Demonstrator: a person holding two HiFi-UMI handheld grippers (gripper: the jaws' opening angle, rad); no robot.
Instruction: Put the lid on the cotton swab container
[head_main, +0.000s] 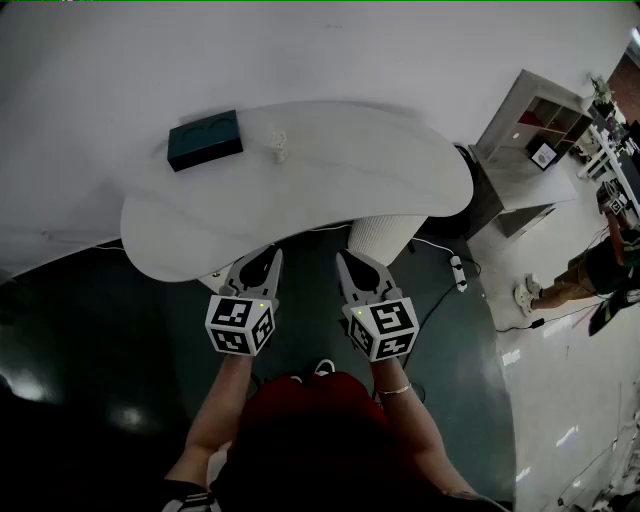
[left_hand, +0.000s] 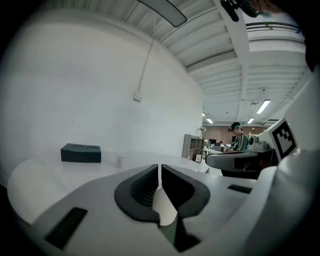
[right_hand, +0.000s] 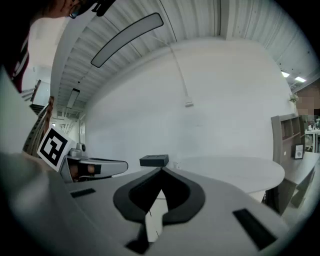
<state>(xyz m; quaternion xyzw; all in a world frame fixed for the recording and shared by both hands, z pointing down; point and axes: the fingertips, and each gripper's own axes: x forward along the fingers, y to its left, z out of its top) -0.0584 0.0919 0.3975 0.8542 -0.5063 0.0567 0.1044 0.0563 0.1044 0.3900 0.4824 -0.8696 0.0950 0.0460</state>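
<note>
I hold my left gripper (head_main: 266, 262) and right gripper (head_main: 348, 266) side by side, low in front of me, each with its jaws pressed together and empty. The left points toward 1 o'clock, the right toward 11. My bare forearms (head_main: 215, 405) trail back toward 6.

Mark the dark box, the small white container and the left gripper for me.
dark box (head_main: 205, 140): head view, middle of its top face.
small white container (head_main: 279, 146): head view, its body.
left gripper (head_main: 272, 256): head view, the closed jaw tips.
</note>
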